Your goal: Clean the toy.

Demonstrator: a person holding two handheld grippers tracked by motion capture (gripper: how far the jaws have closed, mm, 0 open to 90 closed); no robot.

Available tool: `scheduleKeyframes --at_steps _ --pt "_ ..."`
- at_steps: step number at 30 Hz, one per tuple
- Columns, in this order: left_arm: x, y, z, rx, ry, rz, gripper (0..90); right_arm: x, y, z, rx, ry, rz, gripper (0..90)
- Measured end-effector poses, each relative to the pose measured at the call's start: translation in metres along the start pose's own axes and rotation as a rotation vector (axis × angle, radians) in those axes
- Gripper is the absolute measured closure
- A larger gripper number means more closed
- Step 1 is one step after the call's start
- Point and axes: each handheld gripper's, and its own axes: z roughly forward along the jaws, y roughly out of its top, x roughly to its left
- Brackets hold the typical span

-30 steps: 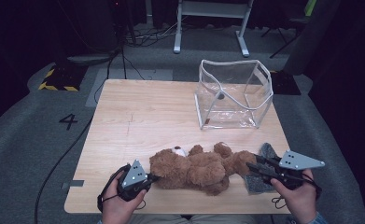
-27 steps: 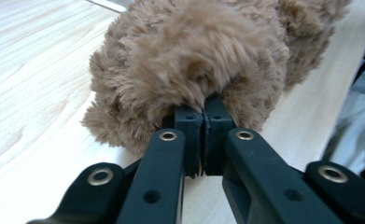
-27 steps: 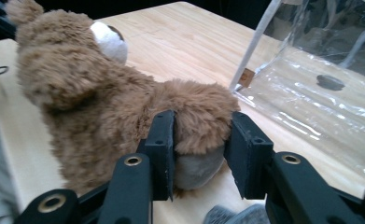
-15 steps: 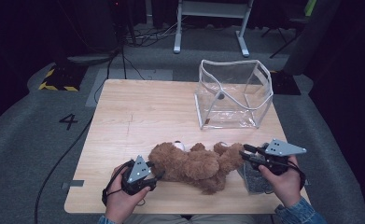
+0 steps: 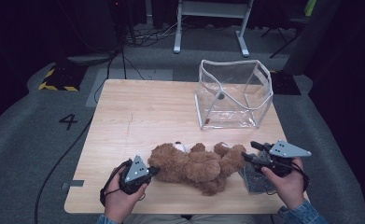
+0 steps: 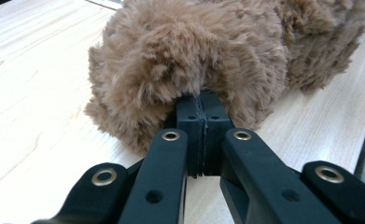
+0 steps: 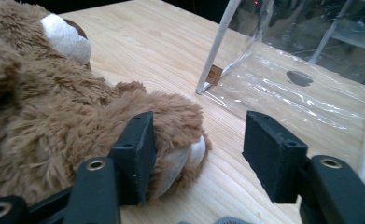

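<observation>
A brown teddy bear [image 5: 194,168] lies on its back near the front edge of the wooden table [image 5: 138,112], head to the left. My left gripper [image 5: 154,170] is shut, and its tips [image 6: 202,100] are buried in the fur of the bear's head [image 6: 194,56]. Whether any fur is pinched between them is hidden. My right gripper [image 5: 249,151] stands open around the bear's foot [image 7: 171,126], and its jaws have just been opening. In the right gripper view [image 7: 199,149] one pad rests against the foot while the other stands well off it.
A clear plastic bag [image 5: 234,93] with white edging stands open at the back right of the table, close beyond the bear's foot [image 7: 287,79]. A grey cloth [image 5: 255,179] lies under my right hand. Cables run over the floor at the left.
My right gripper has come in to the left, toward the bear's leg, and its jaws stand wider apart. The left hand has stayed at the bear's head.
</observation>
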Motion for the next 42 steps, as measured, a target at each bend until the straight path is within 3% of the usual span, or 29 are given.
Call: scheduleKeyframes --at_steps 7,11,18,22,25,27,29,30,31,32,33,36,42 --pt "-0.005 0.003 -0.001 0.003 -0.009 0.015 88.5 -0.004 -0.011 -0.033 -0.027 -0.021 0.035 37.8" --pt "-0.006 0.002 -0.001 0.006 -0.011 0.017 88.1 -0.012 -0.03 -0.042 0.019 -0.06 0.057 37.3" --pt "-0.009 0.003 0.0 0.004 -0.025 0.013 87.0 -0.023 -0.071 -0.018 0.231 -0.107 0.033 28.3" --pt "-0.008 0.003 0.0 0.01 -0.037 0.019 86.3 -0.031 -0.082 -0.002 0.292 -0.149 0.016 24.2" --pt "-0.009 0.002 0.0 0.008 -0.041 0.016 85.8 -0.039 -0.089 0.007 0.365 -0.144 0.054 20.3" --pt "-0.009 0.002 0.001 0.004 -0.043 0.012 85.3 -0.042 -0.094 0.01 0.378 -0.135 0.096 19.6" --pt "-0.008 0.003 0.001 0.007 -0.045 0.018 84.9 -0.044 -0.094 0.009 0.383 -0.108 0.133 28.2" --pt "-0.009 0.003 0.001 0.003 -0.05 0.016 84.9 -0.044 -0.093 0.007 0.386 -0.094 0.139 39.2" --pt "-0.009 0.004 0.001 0.004 -0.053 0.025 84.8 -0.045 -0.091 0.005 0.396 -0.076 0.133 55.8" --pt "-0.01 0.004 0.002 0.0 -0.057 0.023 84.8 -0.045 -0.089 0.002 0.417 -0.059 0.12 65.9" --pt "-0.011 0.004 0.002 -0.002 -0.059 0.026 84.6 -0.045 -0.087 0.001 0.433 -0.056 0.115 70.5" --pt "-0.012 0.005 0.003 -0.01 -0.084 0.028 84.2 -0.046 -0.083 -0.005 0.426 -0.036 0.126 74.2" --pt "-0.012 0.005 0.008 -0.003 -0.088 0.033 81.6 -0.042 -0.056 -0.033 0.303 -0.05 0.124 74.3"
